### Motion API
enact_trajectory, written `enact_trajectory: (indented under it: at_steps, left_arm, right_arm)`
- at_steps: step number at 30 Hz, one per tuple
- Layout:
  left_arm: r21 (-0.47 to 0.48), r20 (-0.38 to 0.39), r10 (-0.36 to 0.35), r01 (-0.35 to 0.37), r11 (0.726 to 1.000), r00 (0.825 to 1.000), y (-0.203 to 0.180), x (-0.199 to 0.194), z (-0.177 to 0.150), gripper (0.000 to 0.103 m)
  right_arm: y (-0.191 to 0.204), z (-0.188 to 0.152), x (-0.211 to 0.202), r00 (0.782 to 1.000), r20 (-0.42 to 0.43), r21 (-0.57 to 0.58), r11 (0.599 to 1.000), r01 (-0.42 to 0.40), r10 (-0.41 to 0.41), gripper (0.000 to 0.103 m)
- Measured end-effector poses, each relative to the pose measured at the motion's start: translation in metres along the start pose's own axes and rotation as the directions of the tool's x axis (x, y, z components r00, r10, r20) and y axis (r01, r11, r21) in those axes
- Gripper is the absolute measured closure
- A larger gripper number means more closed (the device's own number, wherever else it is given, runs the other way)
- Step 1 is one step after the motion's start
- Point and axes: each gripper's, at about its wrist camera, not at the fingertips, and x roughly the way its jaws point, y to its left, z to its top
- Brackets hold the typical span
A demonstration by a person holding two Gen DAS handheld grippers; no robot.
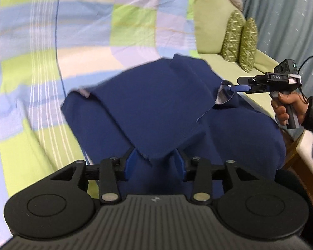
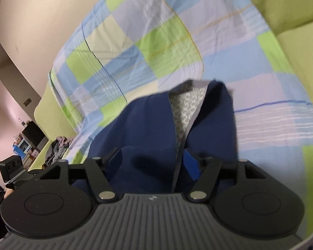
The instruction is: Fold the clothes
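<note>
On the checked bedspread [image 1: 31, 66]: navy garment [image 1: 148, 108], half folded.
At left, left gripper [image 1: 154, 162] with jaws apart, a navy corner loose between them; at right, right gripper [image 2: 152, 162] likewise parted, cloth and its patterned lining [image 2: 187, 106] unpinched between the pads.

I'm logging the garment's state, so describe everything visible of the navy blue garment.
The navy blue garment is plain woven-looking cloth, rumpled, lying partly folded on the checked bedspread. A turned-back edge shows a pale patterned lining. One corner lies between the open fingers of the left gripper; the lined edge runs between those of the right gripper. Neither gripper's pads visibly press it.
</note>
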Motion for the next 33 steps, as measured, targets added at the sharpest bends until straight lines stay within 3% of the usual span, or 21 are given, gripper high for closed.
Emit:
enact_trajectory:
  at_steps: [3, 7, 9, 12, 15, 17, 21, 22, 23, 24, 26, 30, 33]
  left_arm:
    - [-0.076, 0.015, -0.063, 0.064, 0.995, 0.998, 0.012, 0.004, -0.001, 0.048]
    - [-0.151, 0.032, -0.14, 0.143, 0.978, 0.99, 0.025, 0.013, 0.001, 0.046]
    - [-0.192, 0.059, -0.201, 0.208, 0.959, 0.978, 0.033, 0.018, 0.002, 0.046]
    - [-0.237, 0.074, -0.252, 0.262, 0.935, 0.965, 0.042, 0.027, 0.003, 0.046]
    - [-0.27, 0.068, -0.219, 0.229, 0.935, 0.973, 0.052, 0.036, 0.004, 0.046]
    - [-0.301, 0.086, -0.245, 0.259, 0.918, 0.966, 0.057, 0.041, 0.006, 0.046]
    - [-0.294, 0.117, -0.307, 0.328, 0.898, 0.945, 0.054, 0.042, 0.012, 0.053]
    - [-0.286, 0.127, -0.319, 0.343, 0.895, 0.939, 0.052, 0.041, 0.013, 0.062]
    - [-0.276, 0.142, -0.337, 0.364, 0.89, 0.931, 0.05, 0.039, 0.015, 0.064]
    - [-0.27, 0.148, -0.35, 0.378, 0.886, 0.925, 0.049, 0.038, 0.017, 0.064]
    - [-0.262, 0.126, -0.366, 0.387, 0.884, 0.922, 0.045, 0.04, 0.018, 0.064]
    - [-0.3, 0.057, -0.365, 0.365, 0.881, 0.929, 0.044, 0.057, 0.015, 0.061]
    - [-0.343, 0.085, -0.384, 0.389, 0.855, 0.919, 0.047, 0.063, 0.014, 0.061]
  right_arm:
    - [0.001, 0.005, 0.007, 0.996, -0.01, 0.022, 0.996, -0.087, 0.087, 0.039]
    - [0.008, 0.008, 0.006, 0.967, 0.01, 0.067, 0.965, -0.254, 0.253, 0.04]
    - [0.01, 0.007, 0.007, 0.957, 0.0, 0.086, 0.954, -0.288, 0.289, 0.042]
    - [0.015, 0.007, 0.01, 0.959, -0.032, 0.082, 0.957, -0.279, 0.283, 0.043]
    - [0.016, 0.007, 0.015, 0.978, -0.059, 0.054, 0.978, -0.199, 0.202, 0.043]
    - [0.012, 0.008, 0.019, 0.983, -0.059, 0.071, 0.983, -0.17, 0.174, 0.043]
    - [0.007, 0.009, 0.03, 0.974, -0.066, 0.128, 0.97, -0.208, 0.217, 0.044]
    - [0.005, 0.01, 0.034, 0.968, -0.066, 0.154, 0.961, -0.231, 0.243, 0.048]
    - [0.004, 0.01, 0.036, 0.961, -0.064, 0.181, 0.95, -0.254, 0.269, 0.051]
    - [0.002, 0.011, 0.037, 0.955, -0.061, 0.204, 0.94, -0.272, 0.289, 0.061]
    - [-0.001, 0.012, 0.04, 0.949, -0.076, 0.257, 0.925, -0.279, 0.307, 0.069]
    - [-0.001, 0.003, 0.044, 0.95, -0.172, 0.27, 0.94, -0.21, 0.262, 0.084]
    - [-0.001, -0.003, 0.038, 0.95, -0.167, 0.275, 0.938, -0.212, 0.263, 0.099]
